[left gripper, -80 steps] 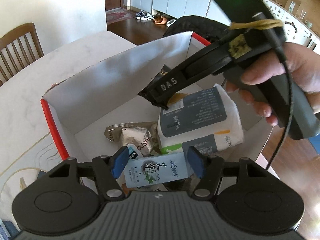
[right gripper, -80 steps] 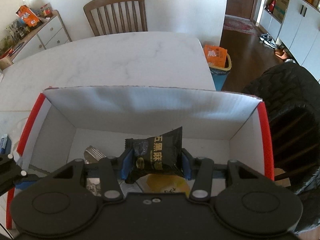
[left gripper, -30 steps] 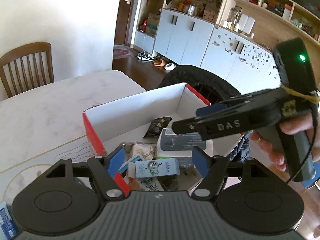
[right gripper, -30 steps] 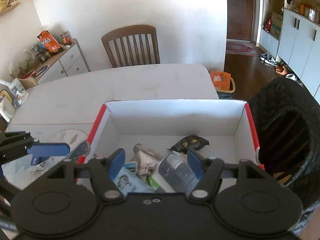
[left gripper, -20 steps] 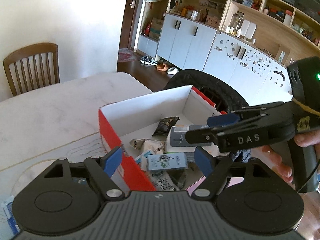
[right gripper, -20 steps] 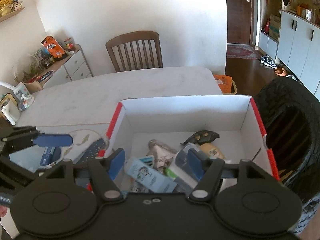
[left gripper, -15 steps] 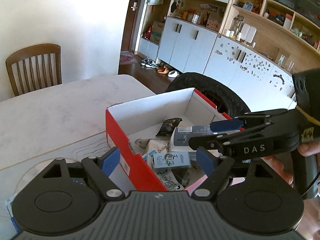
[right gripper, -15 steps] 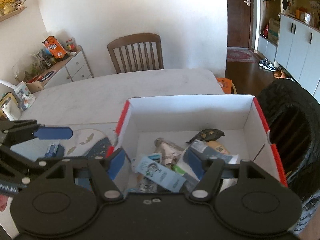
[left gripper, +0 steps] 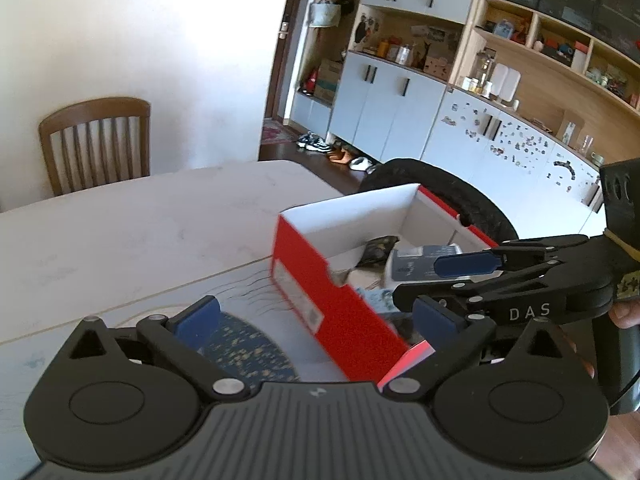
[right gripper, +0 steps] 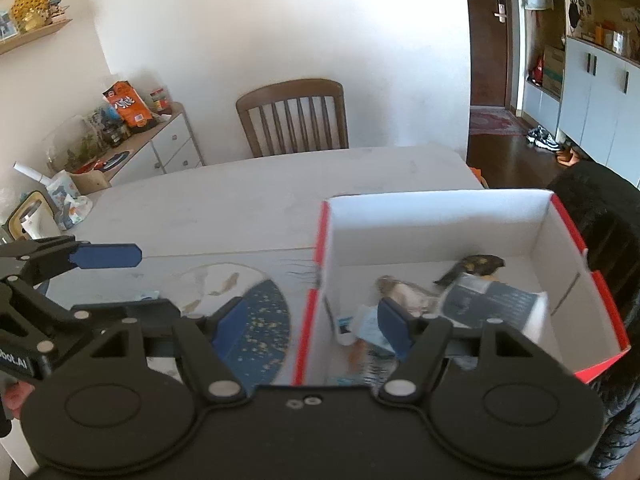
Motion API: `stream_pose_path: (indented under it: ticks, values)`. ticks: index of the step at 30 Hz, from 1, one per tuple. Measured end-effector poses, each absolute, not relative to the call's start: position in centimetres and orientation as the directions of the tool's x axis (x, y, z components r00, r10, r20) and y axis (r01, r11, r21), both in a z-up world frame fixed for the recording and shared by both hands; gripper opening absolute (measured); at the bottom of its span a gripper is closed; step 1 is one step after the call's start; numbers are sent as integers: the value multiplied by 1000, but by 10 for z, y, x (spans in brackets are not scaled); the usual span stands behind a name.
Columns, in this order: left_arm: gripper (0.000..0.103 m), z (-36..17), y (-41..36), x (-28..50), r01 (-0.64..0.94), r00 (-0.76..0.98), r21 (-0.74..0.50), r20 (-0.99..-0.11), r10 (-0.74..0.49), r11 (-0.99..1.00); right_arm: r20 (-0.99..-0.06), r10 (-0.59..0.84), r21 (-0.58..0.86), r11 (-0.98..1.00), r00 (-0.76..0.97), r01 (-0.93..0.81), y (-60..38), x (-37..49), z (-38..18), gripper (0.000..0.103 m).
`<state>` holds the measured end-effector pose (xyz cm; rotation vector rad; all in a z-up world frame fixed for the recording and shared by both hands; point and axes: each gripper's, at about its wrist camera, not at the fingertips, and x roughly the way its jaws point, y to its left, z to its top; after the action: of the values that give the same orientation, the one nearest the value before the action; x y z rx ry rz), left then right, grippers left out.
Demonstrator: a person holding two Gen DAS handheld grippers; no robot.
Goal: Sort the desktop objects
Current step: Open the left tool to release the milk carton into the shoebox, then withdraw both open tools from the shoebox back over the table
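Both grippers up and clear of the box. Left gripper: blue pads spread wide, nothing between them, hovering over the table with the red side wall of the box showing through the gap. Right gripper: likewise spread wide and empty, straddling the box's near left corner from above.

Red box with white inside, sitting on the pale marble table, at about 3 o'clock in the right wrist view and 2 o'clock in the left. Open at the top. Inside, a loose heap: a white pack with a dark grey label at the right, tilted; a dark snack packet behind it near the far wall; a crumpled beige wrapper toward the middle; a pale blue sachet at the near left, partly hidden behind the right pad. All blurred, so no reading the print.

Just left of the box, a mat with a dark blue speckled patch lying flat on the table, touching or nearly touching the red wall; cannot tell which.

From the left wrist view, the right gripper reaching in from 3 o'clock above the box's near end, "DAS" on its side, a hand on the grip. From the right wrist view, the left gripper entering at 9 o'clock over the table.

Wooden chair at 12 o'clock beyond the table. Black seat back close behind the box's far right.
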<state>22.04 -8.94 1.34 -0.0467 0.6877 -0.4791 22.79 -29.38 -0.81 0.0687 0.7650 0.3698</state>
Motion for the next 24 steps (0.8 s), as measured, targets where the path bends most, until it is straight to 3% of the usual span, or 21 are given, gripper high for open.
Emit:
stream_pose_path:
  ticks: [24]
  values:
    - [103,-30,30,200,286,695,-185,-635,-336,940,-726,365,152,912,583,-381,-180,230,-36,72]
